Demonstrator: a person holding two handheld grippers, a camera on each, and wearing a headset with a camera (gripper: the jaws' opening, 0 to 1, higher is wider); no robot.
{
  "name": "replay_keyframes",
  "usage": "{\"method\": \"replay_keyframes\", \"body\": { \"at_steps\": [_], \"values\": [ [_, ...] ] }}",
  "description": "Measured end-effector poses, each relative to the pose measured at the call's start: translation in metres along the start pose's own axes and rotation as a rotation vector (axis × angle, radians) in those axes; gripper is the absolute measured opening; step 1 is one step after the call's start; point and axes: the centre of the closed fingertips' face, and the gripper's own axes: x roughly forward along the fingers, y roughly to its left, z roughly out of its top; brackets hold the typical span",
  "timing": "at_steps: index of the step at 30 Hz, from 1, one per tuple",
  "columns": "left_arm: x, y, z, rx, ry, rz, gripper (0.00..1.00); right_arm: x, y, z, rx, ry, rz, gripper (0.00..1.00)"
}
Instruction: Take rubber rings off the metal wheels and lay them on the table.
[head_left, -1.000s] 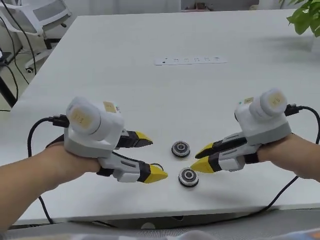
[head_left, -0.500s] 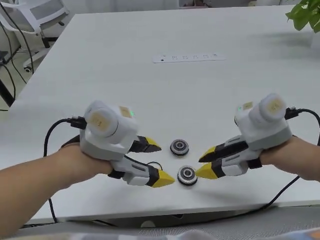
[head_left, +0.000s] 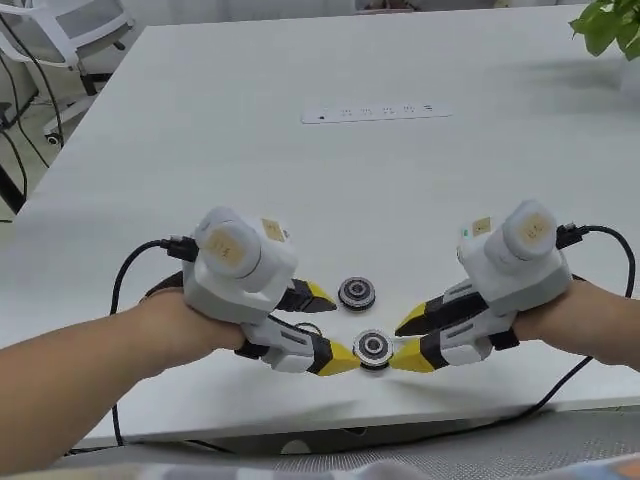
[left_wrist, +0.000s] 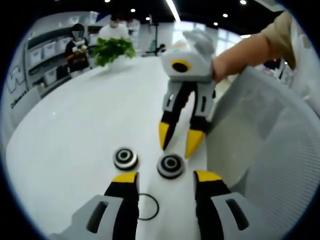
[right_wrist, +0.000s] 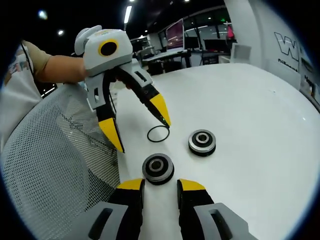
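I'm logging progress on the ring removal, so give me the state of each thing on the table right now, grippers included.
near wheel: flat on the table, between the two grippers' tips.
far wheel: flat on the table, untouched.
rubber ring: off, lying loose on the table.
left gripper: jaws open, empty.
right gripper: jaws open, empty.

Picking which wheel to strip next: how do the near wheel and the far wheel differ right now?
The near wheel sits between the tips of the left tool and the right tool; the far wheel lies clear of both. In the right gripper view the near wheel is straight ahead of the open jaws, the far wheel off to one side. Both lie flat and show a dark outer band.
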Motion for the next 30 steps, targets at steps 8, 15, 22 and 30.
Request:
{"method": "replay_keyframes", "body": {
  "at_steps": [8, 15, 22, 30],
  "values": [
    [0.010, -0.004, 0.002, 0.008, 0.005, -0.015, 0.39, 0.004, 0.001, 0.000, -0.031, 0.007, 0.001, 0.22],
    [0.021, -0.008, 0.001, 0.022, 0.022, -0.033, 0.34, 0.005, 0.000, 0.000, -0.033, 0.006, -0.002, 0.22],
    [0.028, -0.011, 0.002, 0.034, 0.026, -0.040, 0.28, 0.006, 0.000, 0.000, -0.028, 0.001, 0.002, 0.22],
    [0.031, -0.012, 0.002, 0.068, 0.030, -0.034, 0.19, 0.007, 0.001, 0.001, -0.029, -0.005, 0.006, 0.22]
  ]
}}
